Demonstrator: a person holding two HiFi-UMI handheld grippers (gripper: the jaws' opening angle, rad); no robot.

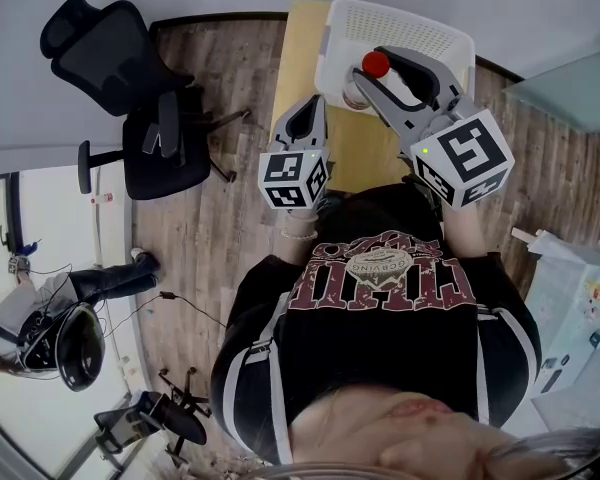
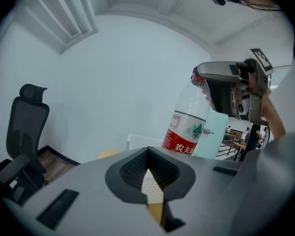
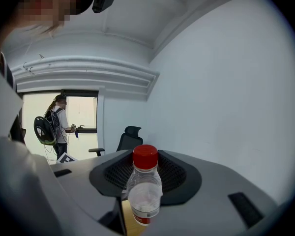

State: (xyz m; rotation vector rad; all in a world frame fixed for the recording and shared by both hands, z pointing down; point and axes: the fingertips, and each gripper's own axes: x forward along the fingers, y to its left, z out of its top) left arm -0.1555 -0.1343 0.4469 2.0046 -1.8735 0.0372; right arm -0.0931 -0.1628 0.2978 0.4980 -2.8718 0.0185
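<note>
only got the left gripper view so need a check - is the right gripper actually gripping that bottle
Observer: Yes: the right gripper view shows the bottle standing between the jaws of the right gripper, pressed on both sides.
Operator: whats below it
Observer: The head view shows a white basket on a wooden table; the bottle overlaps the basket's near edge.
Operator: and my left gripper
Observer: From above, the left gripper hangs left of the bottle, apart from it, near the basket's corner.

Bright, even indoor light; strong fisheye bending in every view.
Daylight glares through the window point(image 3: 78, 112), corners fall to black, shadows stay soft, and the nearest gripper bodies blur.
</note>
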